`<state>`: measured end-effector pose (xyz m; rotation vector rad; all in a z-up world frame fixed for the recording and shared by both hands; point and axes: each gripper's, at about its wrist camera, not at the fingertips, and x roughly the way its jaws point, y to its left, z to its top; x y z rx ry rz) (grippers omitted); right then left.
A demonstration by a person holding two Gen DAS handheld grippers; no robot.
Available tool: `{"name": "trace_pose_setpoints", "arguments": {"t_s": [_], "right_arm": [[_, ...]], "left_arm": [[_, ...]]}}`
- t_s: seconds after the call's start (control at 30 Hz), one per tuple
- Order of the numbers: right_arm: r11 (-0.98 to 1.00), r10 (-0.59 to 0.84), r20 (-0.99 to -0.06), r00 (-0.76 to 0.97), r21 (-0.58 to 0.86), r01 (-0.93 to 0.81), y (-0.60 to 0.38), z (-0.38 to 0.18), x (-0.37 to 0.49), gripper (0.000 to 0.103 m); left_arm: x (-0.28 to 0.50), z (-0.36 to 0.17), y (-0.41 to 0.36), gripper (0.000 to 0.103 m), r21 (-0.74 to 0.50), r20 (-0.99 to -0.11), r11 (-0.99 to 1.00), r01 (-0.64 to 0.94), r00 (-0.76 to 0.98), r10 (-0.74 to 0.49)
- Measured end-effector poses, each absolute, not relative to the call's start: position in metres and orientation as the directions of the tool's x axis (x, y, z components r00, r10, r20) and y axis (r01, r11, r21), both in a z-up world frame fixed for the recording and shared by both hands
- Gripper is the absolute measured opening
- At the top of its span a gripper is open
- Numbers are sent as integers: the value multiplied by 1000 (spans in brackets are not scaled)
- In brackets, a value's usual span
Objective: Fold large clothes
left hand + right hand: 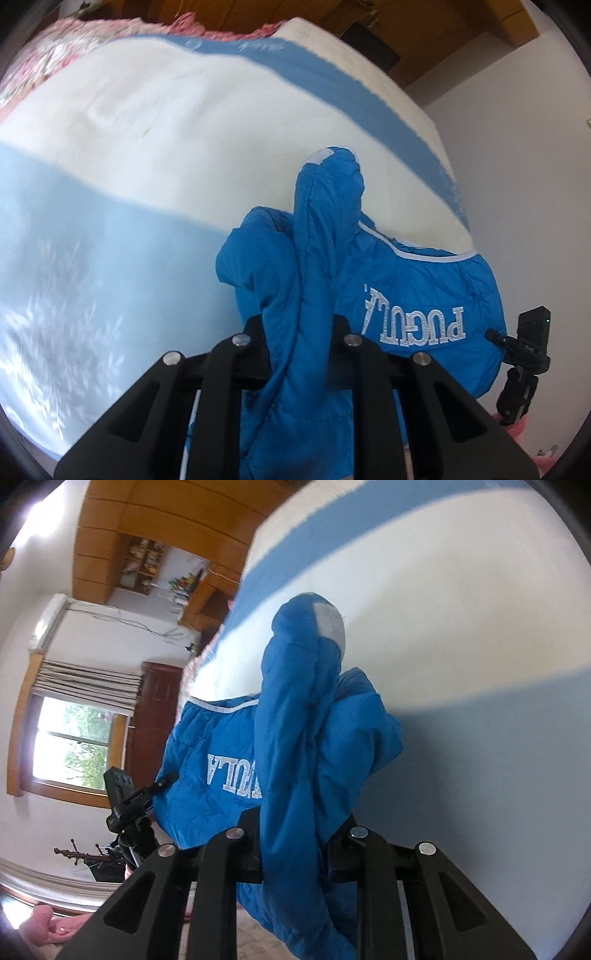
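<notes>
Both tools clamp the blue jacket, bunched between their fingers.

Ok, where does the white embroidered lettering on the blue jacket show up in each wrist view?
Left wrist: the lettering sits lower right, upside down, right of the sleeve clamped in the left gripper.
Right wrist: the lettering sits centre-left, partly hidden behind the sleeve held by the right gripper.
Shared landmark: the white piping along the blue jacket edge.
</notes>
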<state>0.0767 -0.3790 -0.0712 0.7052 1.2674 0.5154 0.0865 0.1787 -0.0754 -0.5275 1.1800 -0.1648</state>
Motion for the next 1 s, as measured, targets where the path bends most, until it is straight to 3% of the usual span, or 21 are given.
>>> {"name": "trace_pose_setpoints", "arguments": {"t_s": [0.13,0.27,0.47,0.63,0.77,0.87,1.0], "right_arm": [[751,623,-743,244,656,78,-377,-96,75,21],[786,568,-788,235,605,127,-379,-131,76,23],[730,611,-747,260,660,180,-385,-164,73,28],[780,557,-788,264,605,161,-382,-153,66,36],[895,389,-870,302,435,102,-373,-115,48,48],[931,300,-888,347,352,97,-371,-88,38,48],[951,258,-868,425,304,45,-359,-58,20,38]], "left_arm": [[84,-111,180,18,-394,-873,906,-153,370,-317],[86,-145,183,27,-368,-889,918,-149,347,-299],[82,-153,172,33,-301,-897,949,-97,367,-247],[80,-147,181,38,-323,-898,935,-149,361,-253],[68,-118,187,43,-279,-899,947,-161,391,-198],[52,-92,196,47,-248,-888,951,-186,436,-147],[32,-58,193,47,-198,-862,962,-188,500,-80]]}}
